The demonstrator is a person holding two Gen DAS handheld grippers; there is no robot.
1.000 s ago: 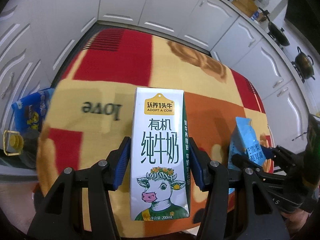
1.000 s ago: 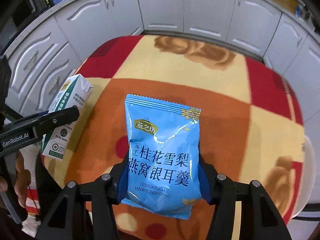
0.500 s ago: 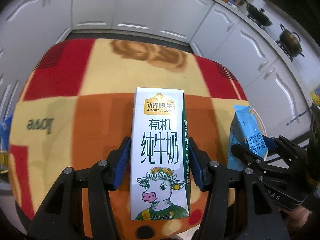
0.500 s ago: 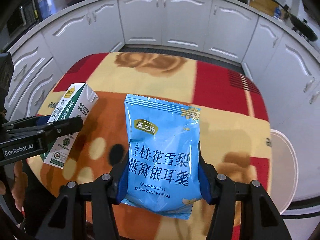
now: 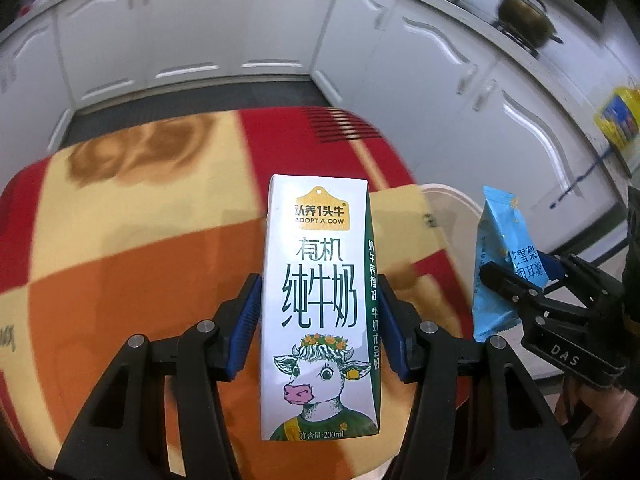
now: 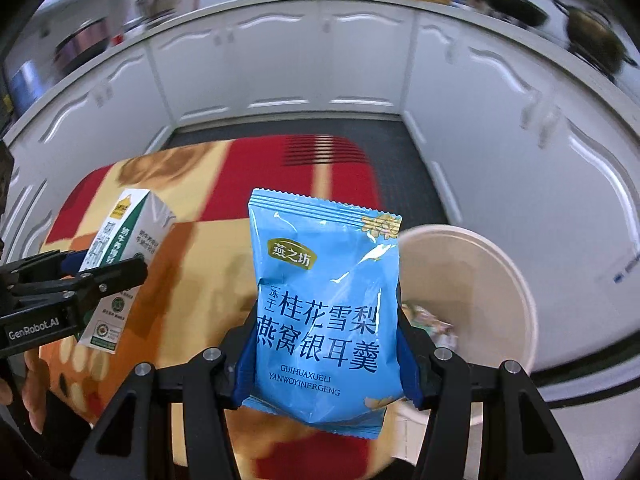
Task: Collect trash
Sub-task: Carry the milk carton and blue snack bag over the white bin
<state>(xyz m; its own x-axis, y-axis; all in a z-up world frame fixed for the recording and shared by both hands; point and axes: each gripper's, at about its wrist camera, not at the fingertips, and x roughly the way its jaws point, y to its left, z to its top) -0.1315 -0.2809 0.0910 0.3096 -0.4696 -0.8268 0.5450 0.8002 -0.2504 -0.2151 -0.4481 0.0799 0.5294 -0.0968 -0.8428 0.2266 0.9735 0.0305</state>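
My left hand-held gripper (image 5: pixel 318 320) clamps an upright milk carton (image 5: pixel 320 304) above the blanket-covered worktop (image 5: pixel 120 264). My right hand-held gripper (image 6: pixel 326 356) grips a blue snack packet (image 6: pixel 324 300) just left of the white bin (image 6: pixel 480 272), which stands beside the worktop with wrappers (image 6: pixel 430 322) inside.

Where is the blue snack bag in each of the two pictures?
Left wrist view: the blue snack bag is at the right edge, seen side-on, gripped by the right gripper.
Right wrist view: the bag fills the centre, upright between the fingers, facing the camera.
Shared landmark: the round beige bin, just right of the bag there, peeks out behind the milk carton in the left view.
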